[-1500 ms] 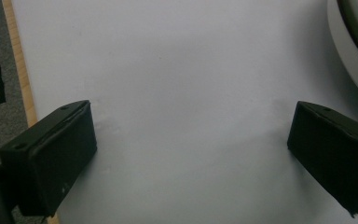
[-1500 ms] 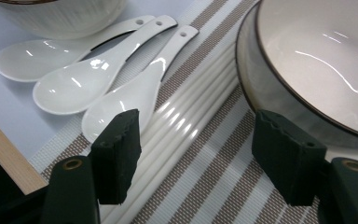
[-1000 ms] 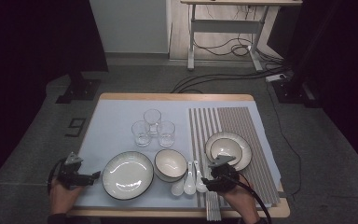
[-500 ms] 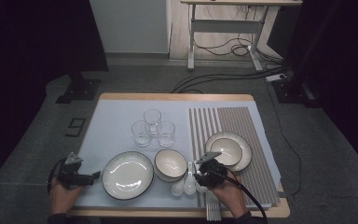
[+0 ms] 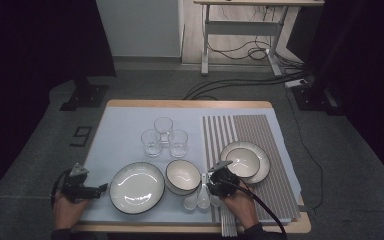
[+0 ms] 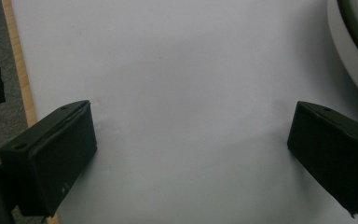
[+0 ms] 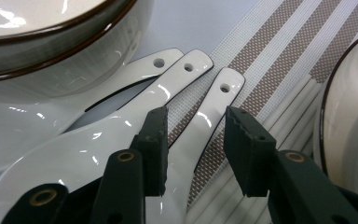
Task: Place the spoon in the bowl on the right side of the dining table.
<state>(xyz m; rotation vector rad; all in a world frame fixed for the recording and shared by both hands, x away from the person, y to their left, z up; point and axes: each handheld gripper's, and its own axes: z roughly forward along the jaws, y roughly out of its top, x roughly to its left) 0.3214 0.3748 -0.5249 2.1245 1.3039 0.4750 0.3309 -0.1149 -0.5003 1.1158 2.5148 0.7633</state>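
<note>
At the bottom of the high view, right of center, the right gripper (image 5: 219,181) sits low over three white spoons (image 5: 202,196) that lie side by side where the pale mat meets the striped placemat (image 5: 260,130). In the right gripper view the rightmost spoon (image 7: 205,126) lies between the two black jaws, its handle pointing to the upper middle of the frame; the jaws have just been closing, yet a gap shows on each side of the handle, so they are released, not yet pressing it. White chopsticks (image 7: 279,116) lie on the placemat just right of that spoon. At the lower left of the high view the left gripper (image 5: 82,186) rests near the counter (image 5: 190,104) edge, its jaws spread wide over bare mat, grasping nothing. Between the grippers sit a large plate (image 5: 137,187) and, touching the spoons' left side, a bowl (image 5: 183,176). A second bowl on a plate (image 5: 245,161) stands just beyond the right gripper. Farther up, three glasses (image 5: 164,136) cluster at the center of the frame.
</note>
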